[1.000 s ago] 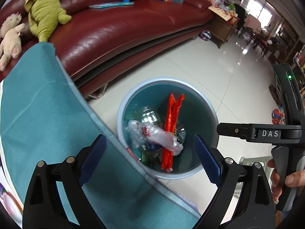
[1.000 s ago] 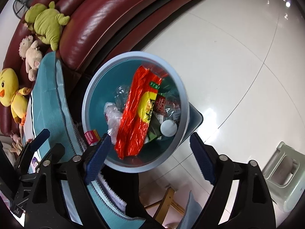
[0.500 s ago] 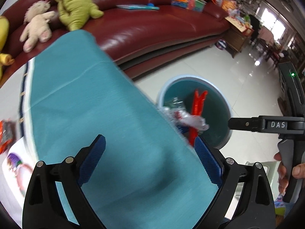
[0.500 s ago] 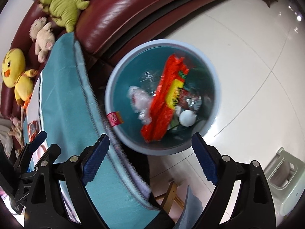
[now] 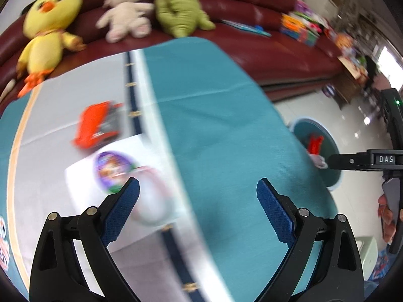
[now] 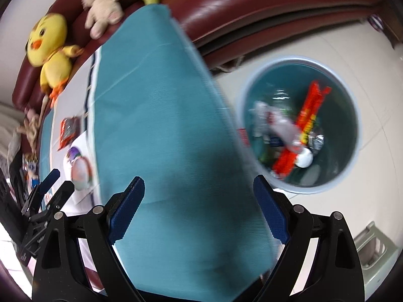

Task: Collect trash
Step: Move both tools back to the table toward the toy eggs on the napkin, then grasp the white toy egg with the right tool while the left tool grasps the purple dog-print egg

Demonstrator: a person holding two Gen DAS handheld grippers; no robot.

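Observation:
My left gripper [image 5: 197, 195] hangs open and empty over a table with a teal and white cloth [image 5: 214, 115]. On the white part lie an orange wrapper [image 5: 97, 124], a round purple lid [image 5: 113, 167] and a pale plate-like piece [image 5: 151, 198], all blurred. My right gripper [image 6: 199, 198] is open and empty above the teal cloth [image 6: 156, 115] near the table's edge. The round blue trash bin [image 6: 357, 130] stands on the floor to the right, holding a red-yellow wrapper [image 6: 306, 123], crumpled plastic [image 6: 282, 128] and a white ball [image 6: 304, 158]. The bin [image 5: 335, 148] shows at right in the left wrist view.
A dark red sofa [image 5: 252, 27] runs behind the table with a yellow chick toy [image 5: 50, 25], a cream plush [image 5: 126, 12] and a green plush [image 5: 176, 10]. A pale plastic stool [image 6: 372, 246] stands on the glossy floor. A hand [image 5: 386, 216] holds the right gripper's handle.
Both grippers have swung left from over the bin to over the table; the bin has slid to the right in both views. The jaws stay wide and empty.

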